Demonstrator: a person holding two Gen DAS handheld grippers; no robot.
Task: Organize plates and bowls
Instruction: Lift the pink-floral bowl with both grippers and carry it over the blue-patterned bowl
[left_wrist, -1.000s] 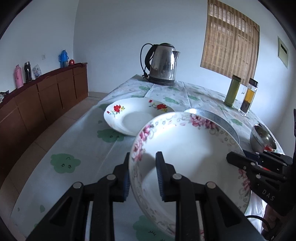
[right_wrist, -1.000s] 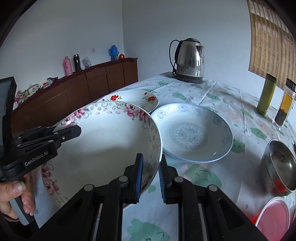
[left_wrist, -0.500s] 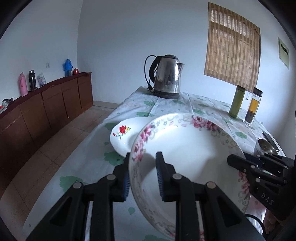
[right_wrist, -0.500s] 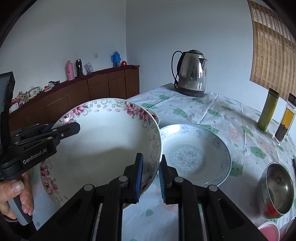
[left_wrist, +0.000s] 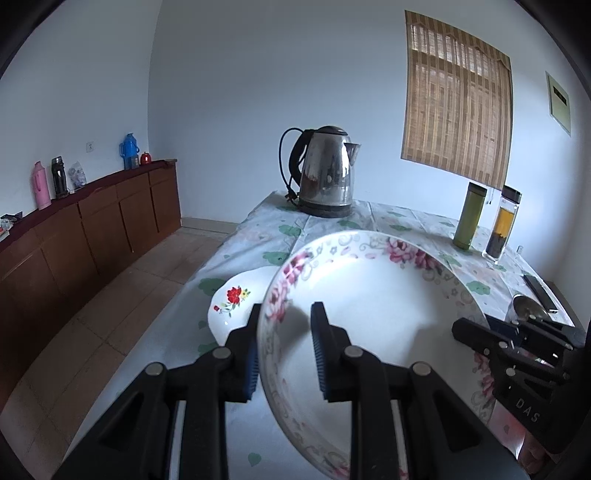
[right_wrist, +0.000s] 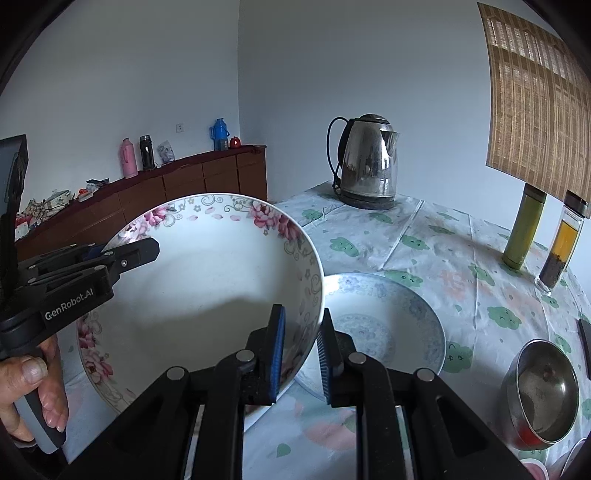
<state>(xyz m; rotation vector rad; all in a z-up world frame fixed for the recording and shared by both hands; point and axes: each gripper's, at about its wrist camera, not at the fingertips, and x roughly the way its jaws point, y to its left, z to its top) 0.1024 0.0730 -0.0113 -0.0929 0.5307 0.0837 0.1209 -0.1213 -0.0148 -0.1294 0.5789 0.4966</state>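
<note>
A large white bowl with pink flowers on its rim (left_wrist: 373, 317) (right_wrist: 207, 288) is held in the air above the table by both grippers. My left gripper (left_wrist: 284, 354) is shut on its left rim. My right gripper (right_wrist: 301, 349) is shut on its right rim. Each gripper shows in the other's view: the right one (left_wrist: 517, 354) and the left one (right_wrist: 88, 273). A white plate with red flowers (left_wrist: 236, 306) lies on the table below, partly hidden. A blue-patterned plate (right_wrist: 384, 328) lies on the table beside the bowl.
A steel kettle (right_wrist: 369, 162) stands at the table's far end. A green bottle (right_wrist: 524, 229) and a tea bottle (right_wrist: 561, 247) stand at the right. A steel bowl (right_wrist: 543, 391) sits at the near right. A wooden sideboard (left_wrist: 92, 236) lines the left wall.
Both grippers have lifted the flowered bowl higher above the table. The two plates now lie lower and farther below it.
</note>
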